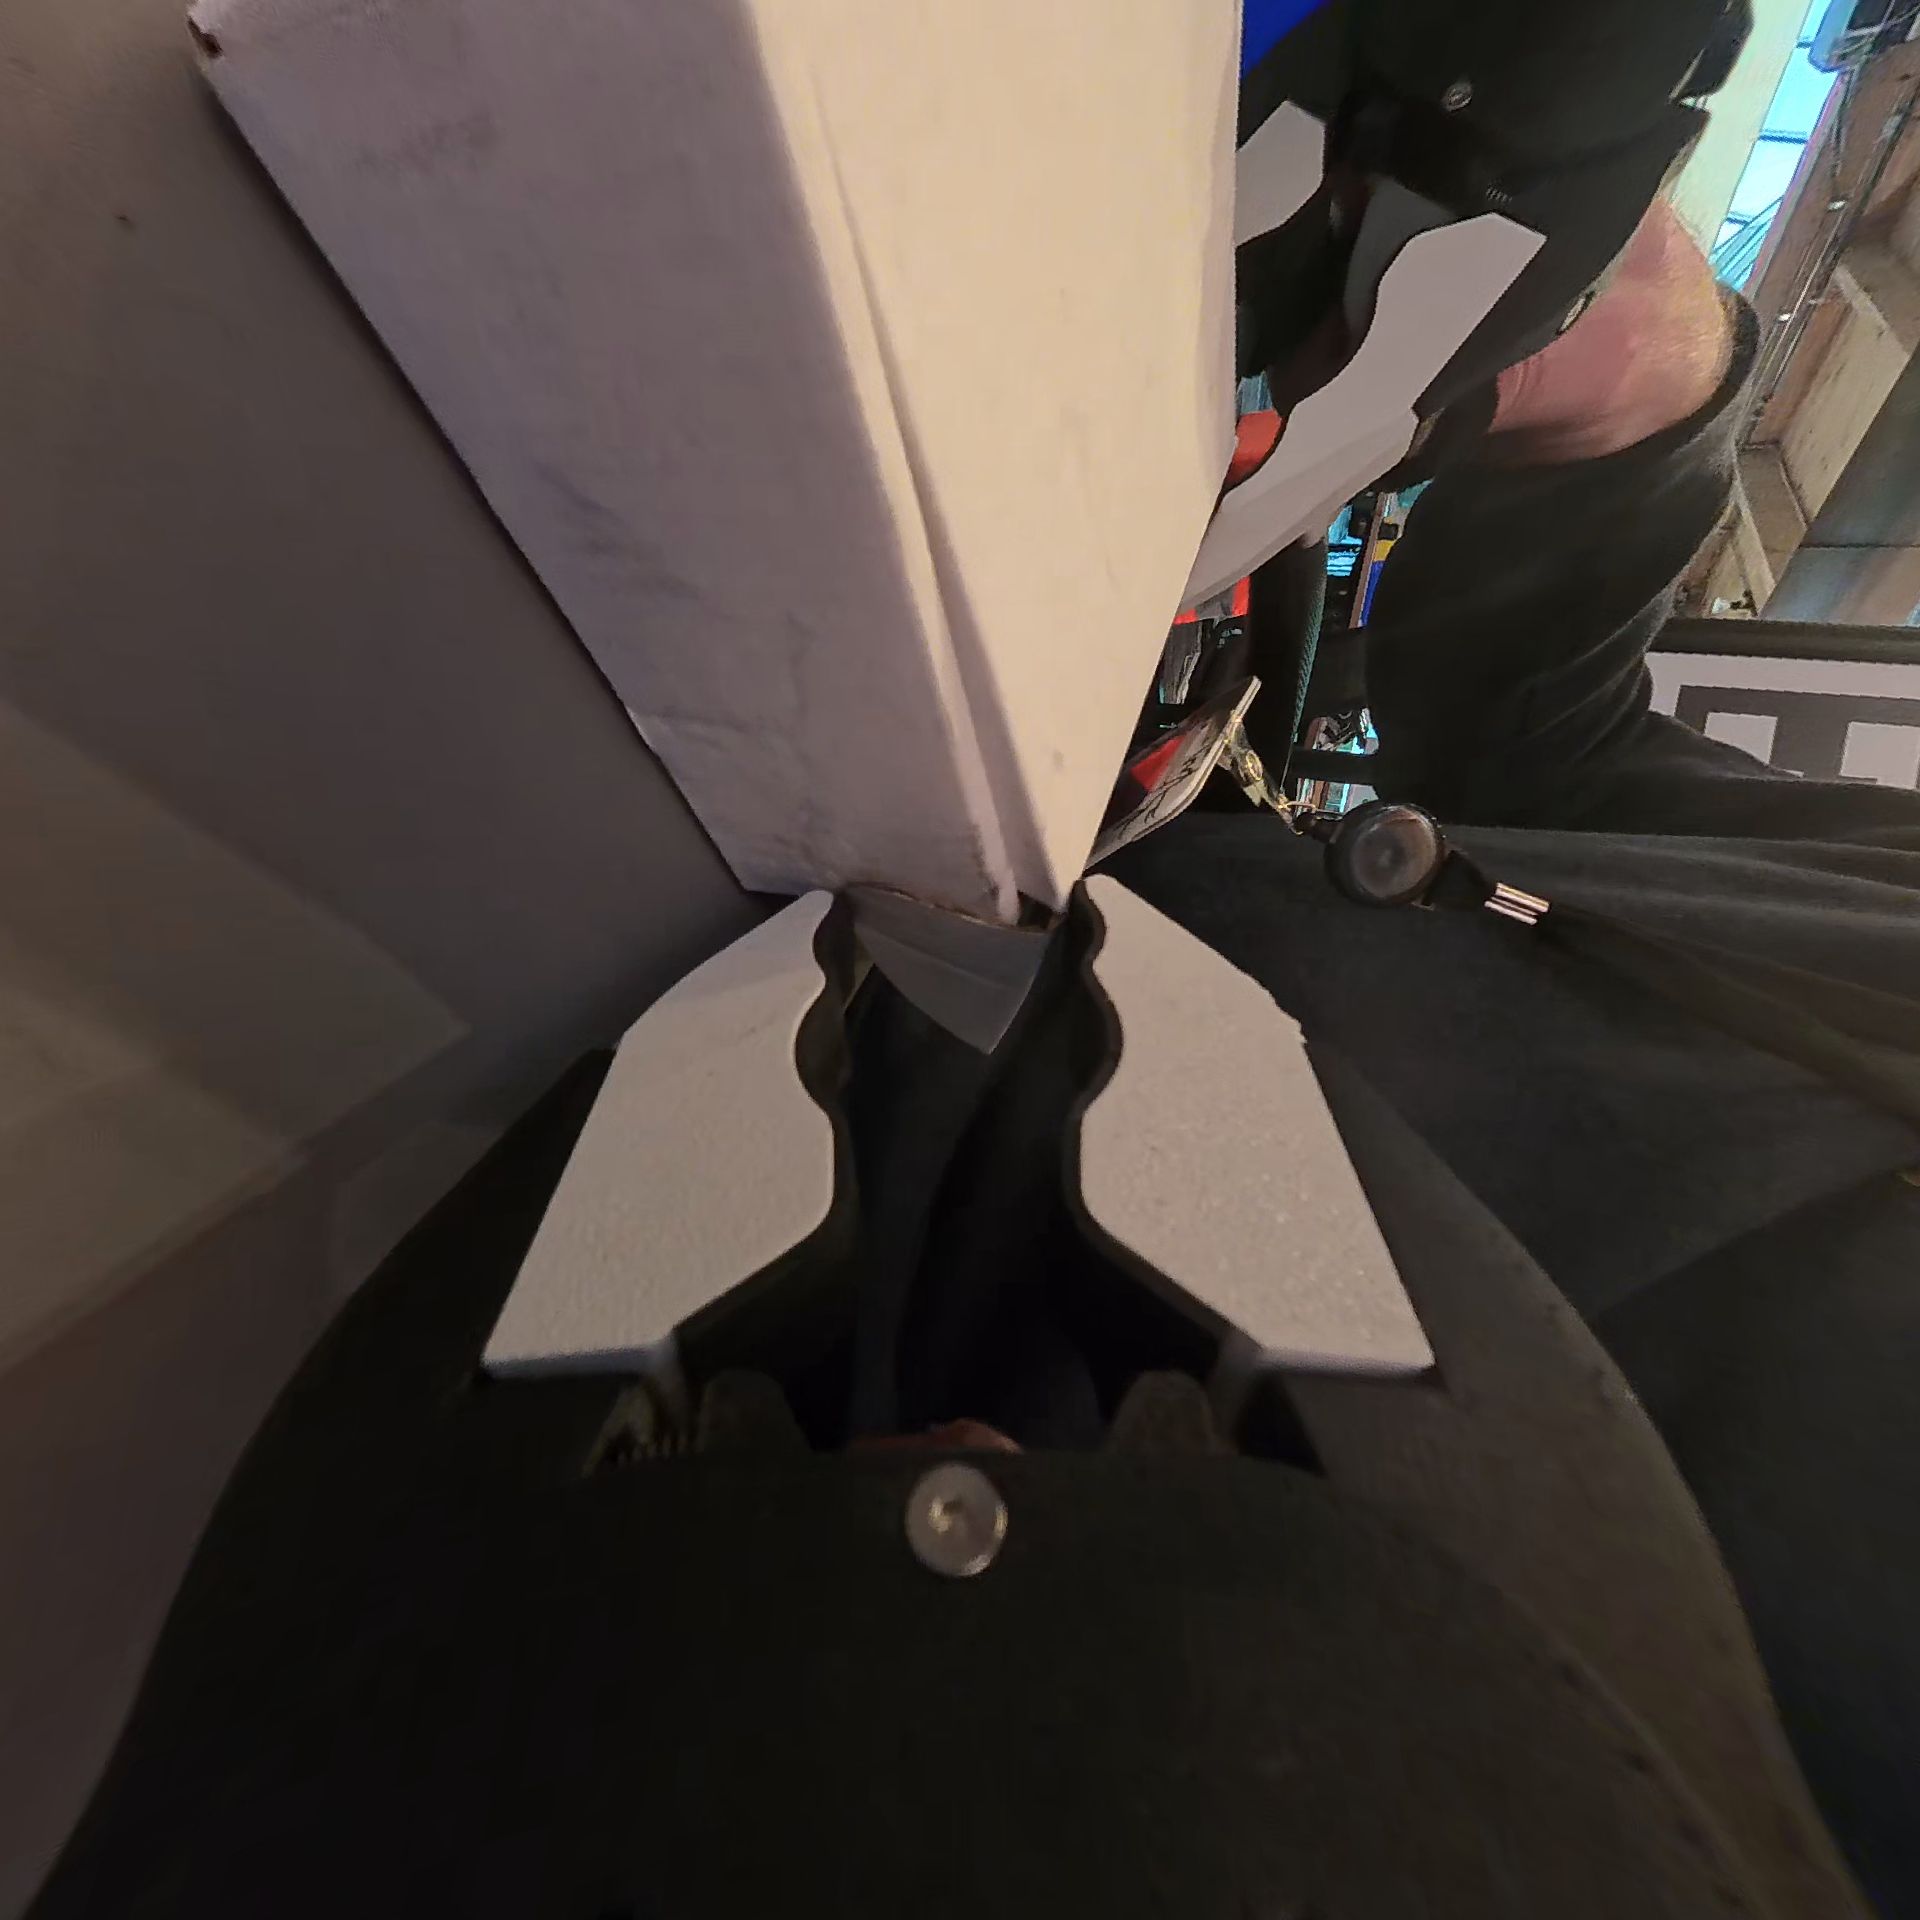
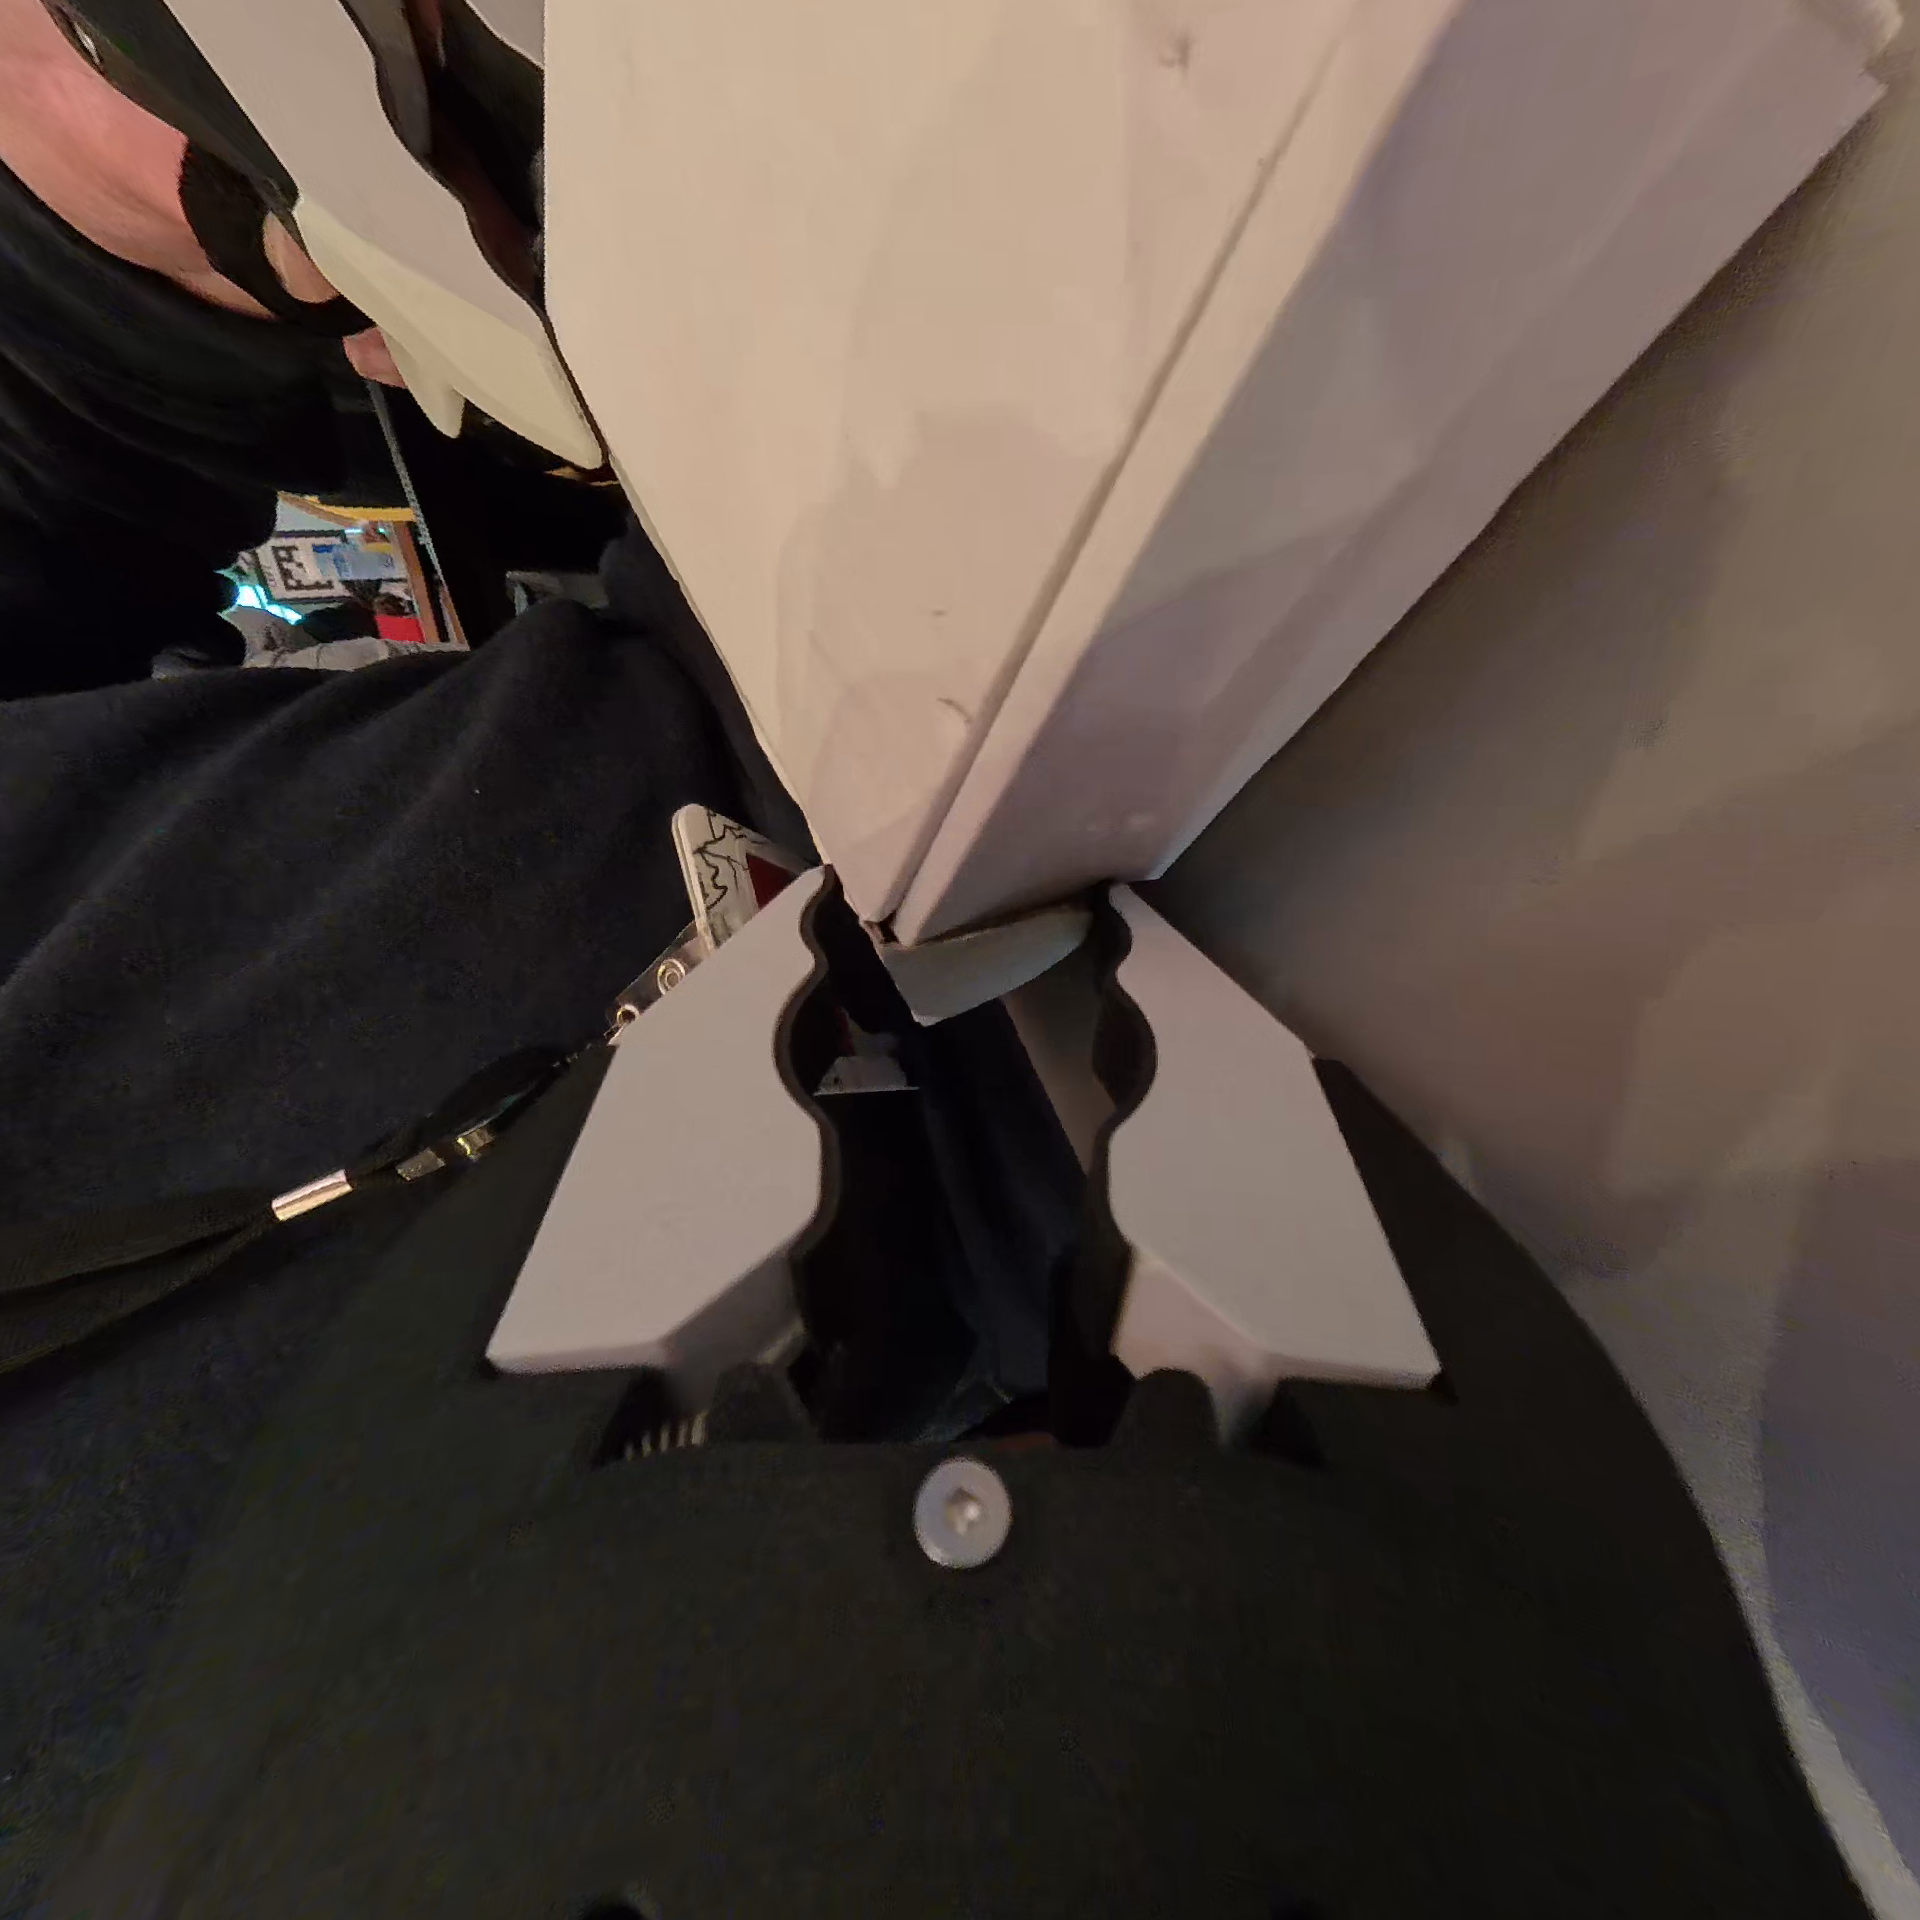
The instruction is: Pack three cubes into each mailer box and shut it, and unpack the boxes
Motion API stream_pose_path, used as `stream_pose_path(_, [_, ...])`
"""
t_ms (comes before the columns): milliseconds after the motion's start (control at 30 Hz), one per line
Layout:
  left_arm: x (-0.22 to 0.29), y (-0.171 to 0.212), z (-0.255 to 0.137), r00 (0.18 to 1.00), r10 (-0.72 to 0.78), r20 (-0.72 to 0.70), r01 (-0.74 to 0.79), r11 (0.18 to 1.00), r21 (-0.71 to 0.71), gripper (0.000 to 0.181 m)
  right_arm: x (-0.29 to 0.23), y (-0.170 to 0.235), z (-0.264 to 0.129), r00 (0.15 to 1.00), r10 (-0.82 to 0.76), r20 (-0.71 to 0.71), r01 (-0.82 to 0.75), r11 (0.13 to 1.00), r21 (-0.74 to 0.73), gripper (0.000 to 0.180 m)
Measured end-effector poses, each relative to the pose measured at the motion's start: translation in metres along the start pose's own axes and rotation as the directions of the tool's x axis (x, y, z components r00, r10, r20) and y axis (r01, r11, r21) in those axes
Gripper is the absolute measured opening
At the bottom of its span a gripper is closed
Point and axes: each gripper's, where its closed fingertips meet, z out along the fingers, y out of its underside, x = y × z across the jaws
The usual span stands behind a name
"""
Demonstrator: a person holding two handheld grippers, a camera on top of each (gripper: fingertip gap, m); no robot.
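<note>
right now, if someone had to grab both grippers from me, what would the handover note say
Left gripper: fingertips at a bottom corner of the white mailer box, jaws nearly closed on it; a firm pinch cannot be confirmed.
Right gripper: the same at the opposite corner of the mailer box, jaws slightly apart.
The box is tilted over the grey table, close to the person's dark clothing, with a badge reel nearby.
Its flaps look closed from here. No cubes are visible, so the contents are unknown.
Left to do: check the grip, then finish packing or unpacking.
</note>
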Motion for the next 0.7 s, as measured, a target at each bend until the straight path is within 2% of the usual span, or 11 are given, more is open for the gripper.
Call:
stream_pose_path(267, [0.001, 0.002, 0.001, 1.000, -0.009, -0.012, 0.009, 1.000, -0.019, 0.039, -0.002, 0.002, 0.001, 0.999, 0.017, 0.038, -0.017, 1.000, 0.013, 0.044])
stream_pose_path(333, [0.001, 0.003, 0.001, 1.000, -0.010, -0.016, 0.010, 1.000, -0.016, 0.039, -0.002, 0.001, 0.001, 1.000, 0.004, 0.031, -0.004, 1.000, 0.023, 0.048])
stream_pose_path(400, [0.000, 0.003, 0.001, 1.000, 0.009, -0.007, -0.010, 1.000, -0.015, 0.039, -0.001, 0.000, 0.001, 0.999, -0.032, 0.014, 0.032, 0.998, 0.049, 0.044])
stream_pose_path(467, [0.000, 0.004, 0.001, 1.000, 0.014, -0.013, -0.014, 1.000, -0.008, 0.039, 0.002, -0.006, -0.002, 0.995, -0.080, -0.051, 0.084, 0.992, 0.094, 0.048])
stream_pose_path(633, [-0.002, -0.002, 0.001, 0.995, 0.094, 0.042, -0.096, 0.994, 0.050, 0.038, 0.011, -0.012, -0.005, 0.946, -0.234, -0.226, 0.259, 0.962, 0.089, 0.057])
stream_pose_path(700, [-0.003, -0.003, 0.001, 0.993, 0.104, 0.059, -0.108, 0.992, 0.059, 0.038, 0.012, -0.011, -0.006, 0.938, -0.237, -0.253, 0.266, 0.960, 0.086, 0.055])
